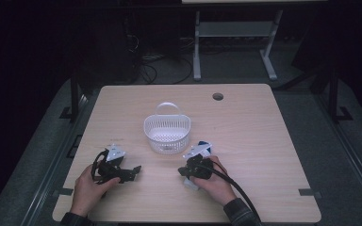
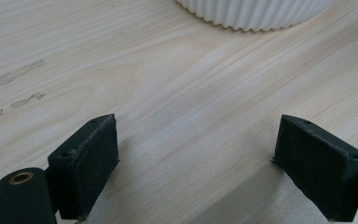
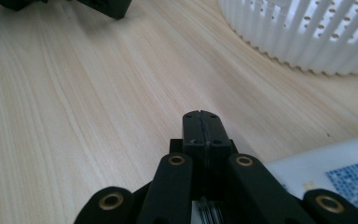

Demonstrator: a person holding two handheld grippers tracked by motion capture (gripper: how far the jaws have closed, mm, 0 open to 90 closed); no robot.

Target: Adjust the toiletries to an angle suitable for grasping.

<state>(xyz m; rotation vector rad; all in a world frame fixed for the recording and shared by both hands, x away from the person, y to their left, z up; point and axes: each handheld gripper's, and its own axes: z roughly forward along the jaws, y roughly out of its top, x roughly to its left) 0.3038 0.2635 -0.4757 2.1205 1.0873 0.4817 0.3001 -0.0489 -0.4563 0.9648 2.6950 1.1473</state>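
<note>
Closed black jaws of my right hand-held gripper (image 3: 201, 122) hold nothing — a white-and-blue flat packet (image 3: 328, 175) lies just beside them on the pale wooden table (image 3: 74, 116), near the white slotted plastic basket (image 3: 307, 32); my left hand-held gripper (image 2: 196, 154) waits wide open, empty — presumably readied.

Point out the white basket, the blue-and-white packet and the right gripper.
white basket (image 1: 167, 133), high view, on its near slotted wall.
blue-and-white packet (image 3: 354, 179), right gripper view, on its blue patterned patch.
right gripper (image 3: 201, 122), right gripper view, on the seam where its two shut black jaws meet.
</note>
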